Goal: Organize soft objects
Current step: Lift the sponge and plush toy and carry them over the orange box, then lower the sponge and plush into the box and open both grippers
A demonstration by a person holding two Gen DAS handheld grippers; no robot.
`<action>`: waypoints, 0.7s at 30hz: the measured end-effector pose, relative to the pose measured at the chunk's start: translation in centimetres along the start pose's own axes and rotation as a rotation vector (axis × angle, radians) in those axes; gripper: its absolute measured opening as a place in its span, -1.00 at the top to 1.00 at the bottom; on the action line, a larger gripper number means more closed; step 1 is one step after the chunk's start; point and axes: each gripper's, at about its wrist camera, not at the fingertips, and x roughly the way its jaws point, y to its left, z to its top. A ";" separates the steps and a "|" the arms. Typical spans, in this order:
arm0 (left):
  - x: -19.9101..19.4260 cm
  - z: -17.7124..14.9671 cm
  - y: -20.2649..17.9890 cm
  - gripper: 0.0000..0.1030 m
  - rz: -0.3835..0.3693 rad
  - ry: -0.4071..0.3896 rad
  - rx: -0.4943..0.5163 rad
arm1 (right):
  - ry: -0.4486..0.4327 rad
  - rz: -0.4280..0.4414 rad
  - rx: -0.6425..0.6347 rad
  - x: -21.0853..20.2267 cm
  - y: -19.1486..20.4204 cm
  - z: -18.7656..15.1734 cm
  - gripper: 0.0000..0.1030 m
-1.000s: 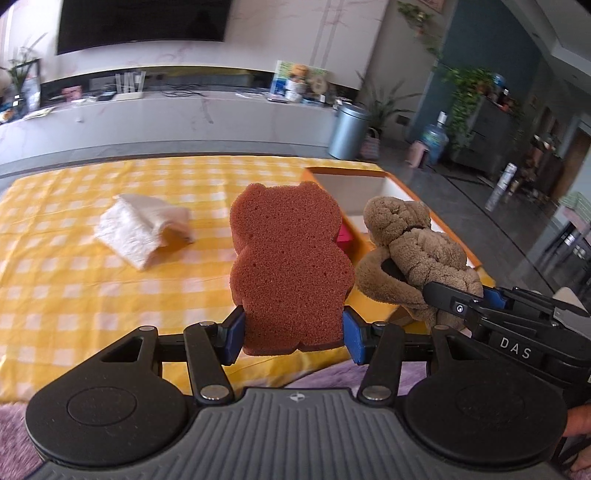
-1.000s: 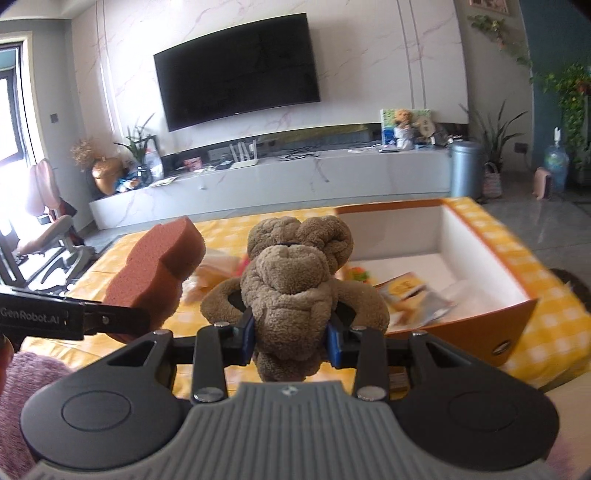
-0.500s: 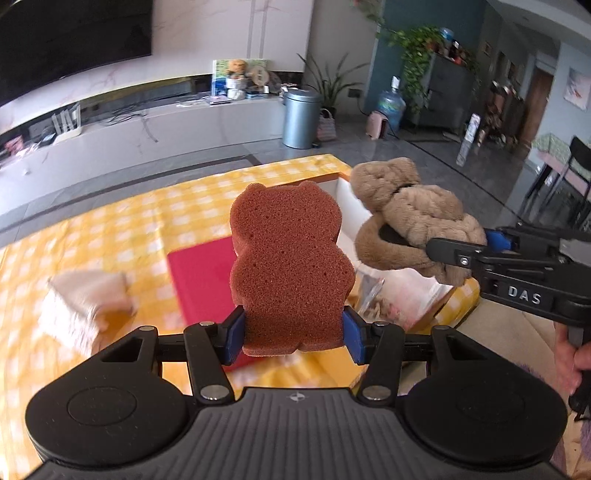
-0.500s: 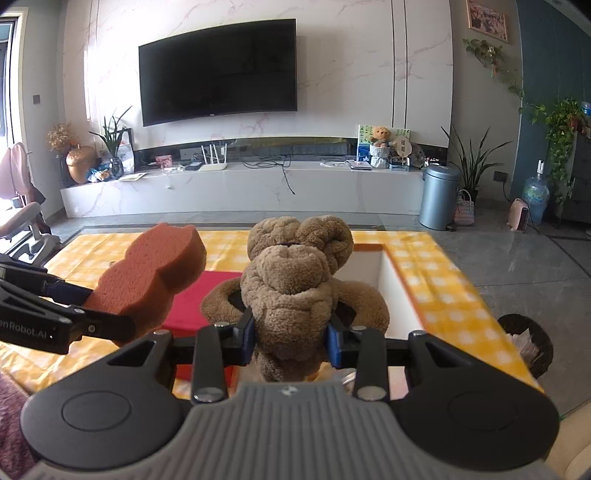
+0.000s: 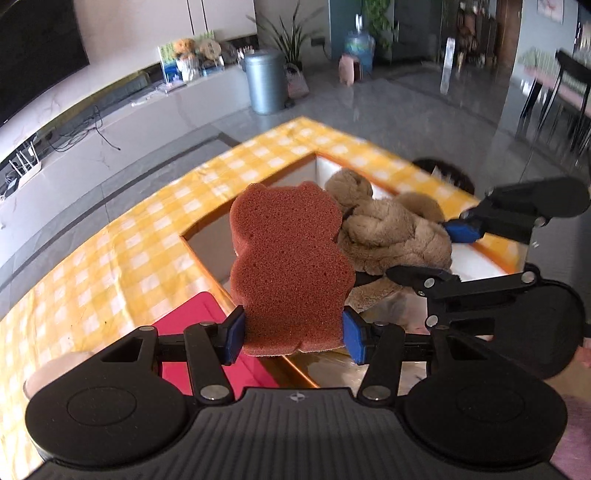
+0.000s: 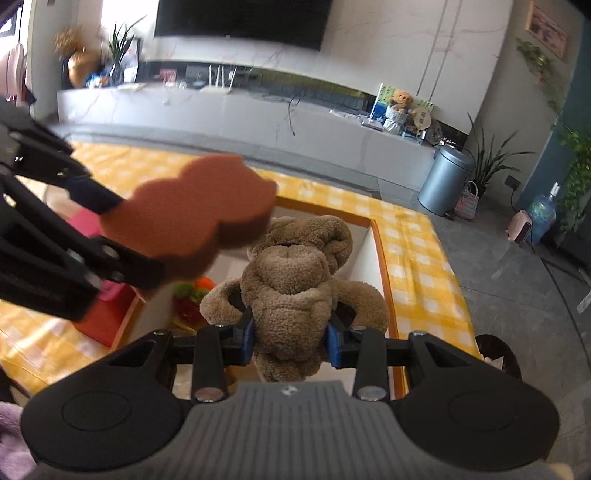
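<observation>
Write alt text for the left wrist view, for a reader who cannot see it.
The left gripper clamps a reddish-brown bear-shaped foam sponge above an orange-rimmed open box on a yellow checked tablecloth. Beside it, the right gripper holds a brown plush teddy bear over the same box. A red flat pad lies to the box's left.

A yellow checked cloth [image 5: 122, 258] covers the tabletop. Beyond it stand a grey lidded bin [image 6: 445, 181], a dark television [image 6: 240, 18] on the marble wall, potted plants [image 6: 491, 162] and a blue water bottle [image 6: 543, 214].
</observation>
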 end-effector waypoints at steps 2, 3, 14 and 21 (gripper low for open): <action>1.4 0.6 0.1 -0.18 0.007 0.019 0.006 | 0.019 -0.011 -0.021 1.2 0.1 0.2 0.29; 1.9 0.8 0.3 -0.18 0.010 0.027 0.005 | 0.029 -0.016 -0.028 1.8 0.0 0.3 0.29; 6.1 3.1 -0.1 -0.18 0.048 0.058 0.106 | 0.169 -0.038 0.002 7.9 -0.7 1.0 0.28; 8.7 4.0 -0.6 -0.18 0.043 0.091 0.132 | 0.249 -0.052 -0.005 9.9 -1.4 0.0 0.18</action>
